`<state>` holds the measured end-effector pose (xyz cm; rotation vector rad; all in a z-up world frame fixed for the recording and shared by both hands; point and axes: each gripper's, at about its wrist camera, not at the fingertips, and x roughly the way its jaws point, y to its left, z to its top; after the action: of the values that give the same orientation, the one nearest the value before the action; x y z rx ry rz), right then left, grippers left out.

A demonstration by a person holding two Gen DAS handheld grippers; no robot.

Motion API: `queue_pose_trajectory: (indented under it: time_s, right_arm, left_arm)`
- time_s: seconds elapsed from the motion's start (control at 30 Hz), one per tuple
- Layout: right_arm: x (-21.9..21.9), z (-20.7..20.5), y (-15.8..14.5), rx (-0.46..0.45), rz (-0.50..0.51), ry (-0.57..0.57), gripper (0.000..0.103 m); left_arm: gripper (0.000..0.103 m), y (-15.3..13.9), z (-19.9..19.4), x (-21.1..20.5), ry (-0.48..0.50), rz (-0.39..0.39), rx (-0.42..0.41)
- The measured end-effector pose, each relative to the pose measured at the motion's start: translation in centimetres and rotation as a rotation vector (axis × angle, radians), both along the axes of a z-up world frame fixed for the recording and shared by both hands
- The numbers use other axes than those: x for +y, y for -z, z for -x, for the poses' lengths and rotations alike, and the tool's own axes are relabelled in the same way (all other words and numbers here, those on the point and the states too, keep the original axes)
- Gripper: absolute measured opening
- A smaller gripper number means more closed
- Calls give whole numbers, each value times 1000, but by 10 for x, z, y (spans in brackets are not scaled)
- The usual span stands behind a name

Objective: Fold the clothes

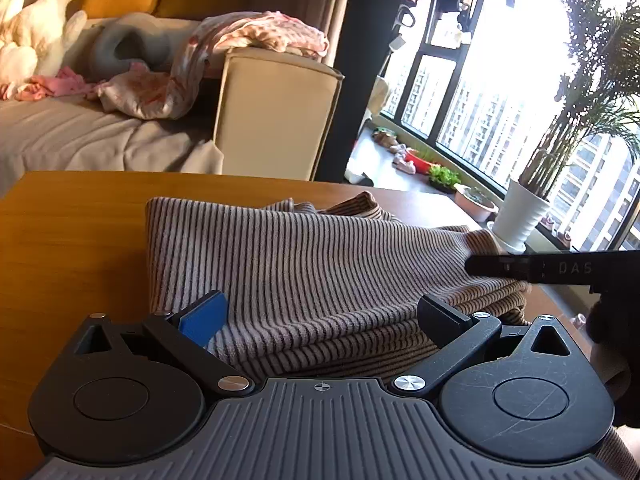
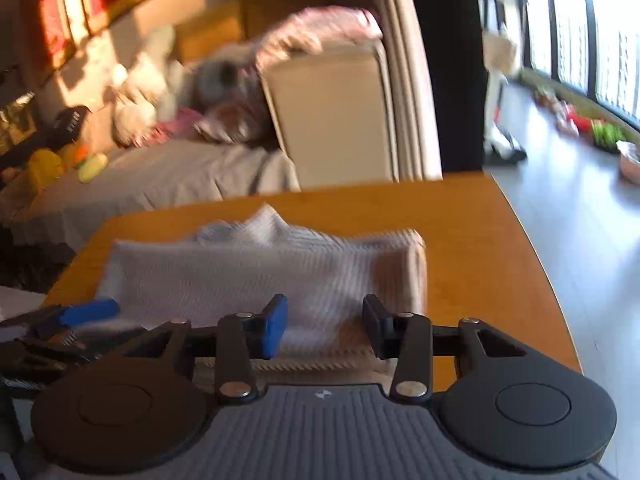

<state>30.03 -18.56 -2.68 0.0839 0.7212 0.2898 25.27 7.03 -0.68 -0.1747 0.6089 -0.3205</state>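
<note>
- Orange-brown wood: the table [image 1: 72, 248] carries the work; its surface runs to a rounded far edge, with a sofa [image 1: 276, 116] just behind it.
- Sofa: beige upholstery, a pink patterned cloth [image 1: 264, 36] draped over its armrest, a white plush toy [image 1: 36, 36] and a grey neck pillow [image 1: 132, 46] on the seat.
- Striped garment [image 1: 312, 264]: brown-and-cream ribbed knit, folded into a thick rectangular stack, lying flat on the table, folded layers visible at its near right edge.
- Potted palm [image 1: 592, 92]: stands in a white pot [image 1: 520, 216] by the window; a pink basin [image 1: 478, 202] with greenery and a red dish [image 1: 420, 160] with sprouts sit on the floor near it.
- Left gripper [image 1: 320, 314]: jaws spread wide, straddling the near edge of the garment; the pads [image 1: 204, 318] press on nothing, released.
- Right gripper [image 2: 326, 326]: jaws part-way in, the garment's near right corner lying between and below them; the right wrist view is blurred, so I cannot tell whether the pads bear on the cloth. In the left wrist view one finger reaches in from the right and lies across the stack's right edge.
- Writing: white letters "DAS" [image 1: 575, 267] on that finger; the rest is not legible.
</note>
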Motion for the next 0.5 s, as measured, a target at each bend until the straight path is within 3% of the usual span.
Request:
queue_pose_trajectory:
  time_s: [0.1, 0.27, 0.33, 0.4, 0.43, 0.5]
  right_arm:
    - [1, -2, 1, 3, 35, -28, 39]
    - [-8, -11, -12, -20, 53, -15, 40]
    - [-14, -16, -18, -45, 68, 6, 51]
    - [-24, -32, -12, -13, 45, 19, 62]
    - [-28, -40, -7, 11, 26, 19, 62]
    - [-37, -56, 2, 58, -25, 9, 62]
  left_arm:
    - [103, -6, -3, -1, 8, -20, 31]
    - [103, -32, -21, 29, -54, 28, 60]
    - [102, -32, -40, 45, -59, 48, 129]
    - [95, -28, -59, 60, -57, 65, 207]
    - [88, -25, -66, 64, -60, 66, 237]
    - [88, -17, -77, 70, -66, 63, 277]
